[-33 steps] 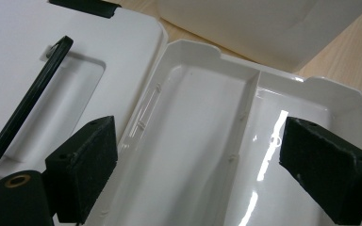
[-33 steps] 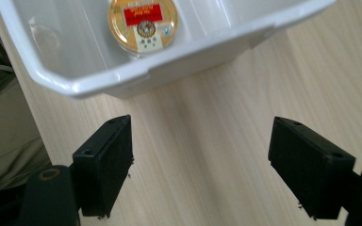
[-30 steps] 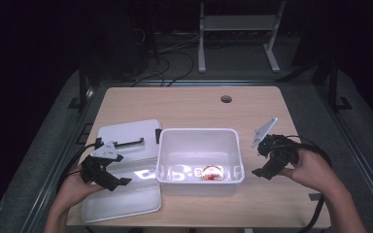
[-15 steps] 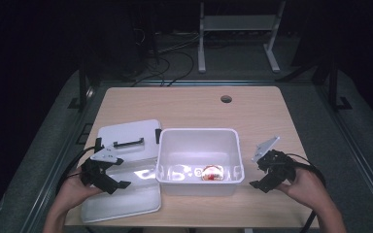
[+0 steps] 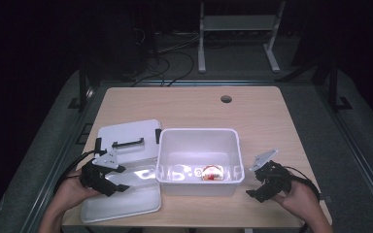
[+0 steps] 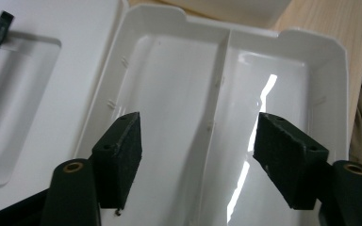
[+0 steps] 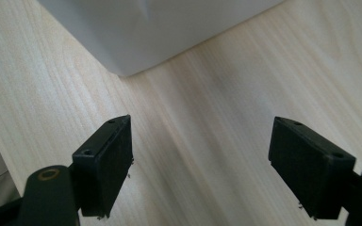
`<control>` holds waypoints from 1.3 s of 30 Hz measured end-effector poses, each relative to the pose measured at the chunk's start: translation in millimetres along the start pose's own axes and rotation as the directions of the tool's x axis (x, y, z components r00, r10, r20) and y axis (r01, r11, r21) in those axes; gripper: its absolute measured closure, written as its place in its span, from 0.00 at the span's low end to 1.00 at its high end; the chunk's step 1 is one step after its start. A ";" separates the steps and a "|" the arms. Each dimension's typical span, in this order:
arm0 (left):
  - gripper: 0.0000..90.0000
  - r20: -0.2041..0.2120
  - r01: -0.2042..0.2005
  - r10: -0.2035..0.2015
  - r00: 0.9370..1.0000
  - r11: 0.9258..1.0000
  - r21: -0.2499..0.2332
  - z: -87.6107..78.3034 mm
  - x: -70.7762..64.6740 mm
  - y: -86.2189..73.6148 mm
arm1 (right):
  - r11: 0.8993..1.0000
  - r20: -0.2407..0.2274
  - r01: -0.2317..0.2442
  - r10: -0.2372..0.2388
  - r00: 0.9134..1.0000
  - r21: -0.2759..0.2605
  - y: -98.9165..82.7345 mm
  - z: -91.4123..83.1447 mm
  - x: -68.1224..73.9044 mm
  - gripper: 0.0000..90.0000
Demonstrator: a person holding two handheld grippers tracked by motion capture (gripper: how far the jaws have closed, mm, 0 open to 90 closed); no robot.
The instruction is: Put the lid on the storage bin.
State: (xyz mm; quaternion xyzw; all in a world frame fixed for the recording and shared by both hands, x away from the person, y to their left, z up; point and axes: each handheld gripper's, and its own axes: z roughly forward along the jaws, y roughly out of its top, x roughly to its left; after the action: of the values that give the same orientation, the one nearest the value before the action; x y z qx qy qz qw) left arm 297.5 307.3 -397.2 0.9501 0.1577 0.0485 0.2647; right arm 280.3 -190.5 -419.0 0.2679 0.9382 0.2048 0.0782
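Reaching for the tray: the left gripper (image 5: 108, 175) hovers over a shallow white divided tray (image 5: 126, 196) at the near left corner of the table (image 5: 262, 111).
Left gripper state: its jaws have just been closing, yet in the left gripper view the pads (image 6: 122, 153) stand apart with nothing pressed between them; the tray's raised middle divider (image 6: 217, 108) runs up between the two jaws.
Tray position: it lies flat on the table, just left of the white bin (image 5: 199, 158), and its far edge sits against or slightly under the white lid (image 5: 126, 141); which of the two cannot be told.
Lid: it lies flat beyond the tray, with a dark handle (image 5: 127, 143) on top.
Bin contents: a small reddish item (image 5: 211, 173) rests on the floor of the bin near its front wall, too small to identify.
Right gripper (image 5: 262, 187): low over bare wood just right of the bin, jaws wide apart and empty; a corner of the bin (image 7: 136, 42) shows ahead of it in the right gripper view.
Step in hand: judged to be the start of a grasp on the tray, probably by its divider.
Next move: the left jaws likely need to settle lower and pinch the divider firmly before any lift; thin glossy plastic may slip or flex.
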 end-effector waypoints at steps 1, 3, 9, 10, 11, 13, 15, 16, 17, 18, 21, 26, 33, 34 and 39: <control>0.42 0.008 -0.009 0.009 1.000 1.000 0.019 0.3 -0.1 -1.3 | 1.000 -0.003 -0.009 0.009 1.000 -0.010 -3.2 1.8 2.1 0.24; 0.45 0.014 -0.014 0.013 1.000 0.999 0.038 1.0 0.2 -3.3 | 1.000 -0.005 -0.016 0.016 1.000 -0.020 -6.3 3.3 2.8 0.24; 0.58 0.051 -0.039 0.034 0.998 0.994 0.105 6.4 0.9 -6.6 | 0.999 -0.003 -0.034 0.034 0.999 -0.034 -13.7 6.4 6.3 0.24; 0.59 0.057 -0.042 0.036 0.998 0.992 0.119 7.8 0.9 -7.0 | 0.999 -0.005 -0.035 0.035 0.999 -0.040 -14.7 7.0 6.9 0.24; 0.62 0.064 -0.049 0.041 0.997 0.990 0.132 9.3 1.1 -7.6 | 0.999 -0.005 -0.036 0.035 0.999 -0.039 -15.6 7.6 7.7 0.24; 0.67 0.073 -0.051 0.040 0.997 0.986 0.156 11.9 1.8 -8.7 | 0.999 -0.004 -0.039 0.039 0.999 -0.035 -16.8 8.7 8.8 0.24; 0.71 0.077 -0.055 0.042 0.996 0.984 0.171 14.1 2.5 -9.7 | 0.998 -0.002 -0.040 0.040 0.999 -0.039 -17.4 8.5 9.2 0.24; 0.72 0.078 -0.062 0.048 0.996 0.982 0.181 14.4 2.9 -9.6 | 0.998 0.000 -0.041 0.042 0.999 -0.045 -17.7 8.1 9.0 0.24; 0.75 0.082 -0.063 0.049 0.995 0.981 0.185 15.0 2.8 -9.5 | 0.998 0.000 -0.045 0.045 0.999 -0.050 -17.8 7.3 9.0 0.24; 0.76 0.085 -0.067 0.052 0.995 0.979 0.191 15.5 2.9 -8.9 | 0.997 0.001 -0.047 0.047 0.999 -0.055 -18.0 6.5 8.9 0.24; 0.80 0.098 -0.080 0.059 0.993 0.973 0.215 17.6 3.3 -6.3 | 0.997 0.003 -0.045 0.045 0.999 -0.062 -18.5 5.6 8.5 0.24; 0.83 0.114 -0.100 0.071 0.991 0.955 0.278 23.2 5.2 0.9 | 0.997 0.003 -0.044 0.044 0.999 -0.061 -18.7 5.9 8.6 0.24; 0.91 0.122 -0.106 0.071 0.990 0.945 0.308 27.2 8.2 7.9 | 0.997 0.006 -0.043 0.044 0.999 -0.068 -19.3 4.8 7.7 0.24; 0.94 0.126 -0.107 0.070 0.990 0.942 0.318 28.9 8.8 9.0 | 0.997 0.007 -0.044 0.045 0.999 -0.070 -19.3 4.6 7.7 0.24; 0.99 0.144 -0.125 0.080 0.986 0.932 0.341 29.9 8.5 11.5 | 0.997 0.007 -0.043 0.044 0.999 -0.071 -19.1 4.5 7.6 0.24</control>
State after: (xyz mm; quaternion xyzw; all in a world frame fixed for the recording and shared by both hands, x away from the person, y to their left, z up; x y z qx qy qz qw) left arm 313.9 286.2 -416.7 0.9901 0.0967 -0.0274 0.0984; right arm 266.1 -199.6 -431.5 0.2863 0.9239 0.2385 0.0871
